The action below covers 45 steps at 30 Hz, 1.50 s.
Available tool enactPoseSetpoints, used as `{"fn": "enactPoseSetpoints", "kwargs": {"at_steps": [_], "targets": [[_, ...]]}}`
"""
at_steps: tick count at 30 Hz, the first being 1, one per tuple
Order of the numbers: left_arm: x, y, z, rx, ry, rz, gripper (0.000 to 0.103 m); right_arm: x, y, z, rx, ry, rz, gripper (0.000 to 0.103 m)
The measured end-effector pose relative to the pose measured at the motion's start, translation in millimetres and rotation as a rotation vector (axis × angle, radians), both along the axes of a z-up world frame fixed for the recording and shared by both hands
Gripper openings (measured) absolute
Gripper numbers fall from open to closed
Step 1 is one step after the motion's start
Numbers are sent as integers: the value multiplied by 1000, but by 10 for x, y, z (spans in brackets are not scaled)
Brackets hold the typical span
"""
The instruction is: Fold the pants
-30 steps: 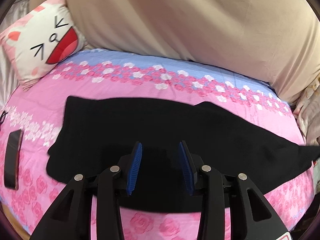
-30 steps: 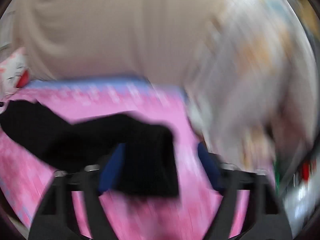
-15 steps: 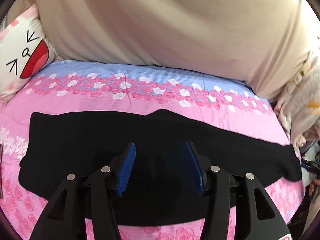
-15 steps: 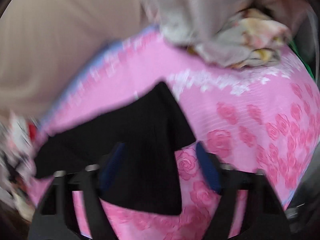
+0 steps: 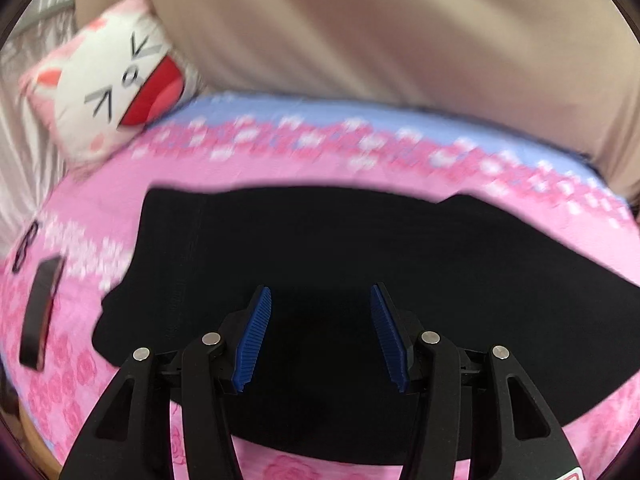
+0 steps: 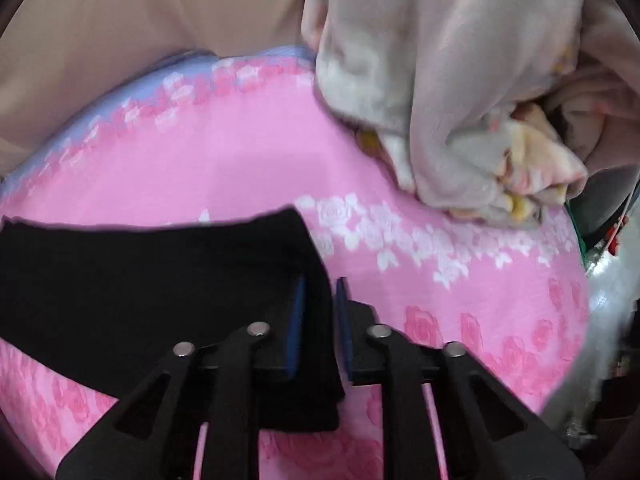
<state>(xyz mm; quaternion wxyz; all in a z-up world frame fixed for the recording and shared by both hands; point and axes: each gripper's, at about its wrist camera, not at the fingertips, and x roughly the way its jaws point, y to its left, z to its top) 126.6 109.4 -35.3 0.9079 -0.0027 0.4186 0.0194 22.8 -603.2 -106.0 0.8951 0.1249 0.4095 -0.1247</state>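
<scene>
two claws | my right gripper (image 6: 320,320) has just been closing, pinching pants (image 6: 120,280) hem at 6 o'clock | left gripper (image 5: 320,332) spread, empty | risk: thin bite slips on lift

Pants (image 5: 360,264) lie flat across the bed (image 5: 280,168). Pillow (image 5: 112,88) at far left corner. Phone (image 5: 40,316) near left edge. Blanket (image 6: 460,112) heaped at far right corner.
</scene>
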Motion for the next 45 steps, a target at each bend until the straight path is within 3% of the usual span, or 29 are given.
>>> {"fn": "enactPoseSetpoints", "kwargs": {"at_steps": [2, 4, 7, 8, 10, 12, 14, 16, 17, 19, 21, 23, 28, 31, 33, 35, 37, 39, 40, 41, 43, 45], "targets": [[7, 140, -67, -4, 26, 43, 50, -111, 24, 132, 19, -52, -50, 32], [25, 268, -75, 1, 17, 67, 50, -209, 160, 358, 26, -115, -30, 35], [123, 384, -134, 17, 26, 91, 50, -155, 513, 531, 71, -149, 96, 33], [180, 423, -182, 14, 41, 99, 50, -101, 603, 515, 88, -136, 128, 33], [253, 467, -246, 5, 53, 106, 52, 116, 739, 239, 91, -26, 146, 33], [275, 487, -255, 31, 29, 105, 57, 256, 782, 12, 3, 76, 69, 33], [298, 499, -232, 55, 29, 88, 57, 285, 925, 161, 6, 19, 41, 35], [286, 516, -160, 71, -1, 76, 60, 409, 1382, 505, 7, -86, 148, 35], [291, 542, -131, 84, -16, 81, 67, 571, 1784, 689, 16, -120, 263, 36], [329, 634, -98, 76, -35, 97, 69, 838, 2365, 844, 61, -138, 434, 59], [390, 793, -103, 48, -26, 132, 69, 1209, 3051, 889, 138, -141, 636, 64], [434, 1005, -117, 20, -11, 177, 69, 1628, 3778, 820, 144, -105, 792, 64], [399, 1587, -6, 7, -9, 248, 69, 2439, 4908, 484, 52, -31, 928, 64], [357, 1948, 93, -55, -12, 259, 69, 2687, 5184, 346, 28, 1, 933, 64], [443, 2105, 52, -122, 32, 234, 72, 2799, 5225, 255, 53, 30, 923, 63], [565, 2118, -28, -174, 73, 178, 72, 2801, 5282, 172, 85, 36, 916, 57], [720, 2025, -96, -214, 108, 89, 72, 2802, 5246, 194, 147, 33, 907, 40], [903, 1897, -154, -189, 136, 32, 72, 2771, 5215, 248, 179, 30, 895, 20], [995, 1853, -191, -150, 145, 34, 65, 2764, 5220, 276, 162, 22, 886, 10], [1094, 1802, -215, -117, 149, 26, 49, 2756, 5215, 302, 157, 14, 883, 4], [1230, 1757, -199, -130, 162, -13, 24, 2807, 5210, 349, 178, -8, 862, 4], [1383, 1716, -132, -101, 165, -3, 24, 2878, 5206, 383, 175, -22, 839, 4]]}}
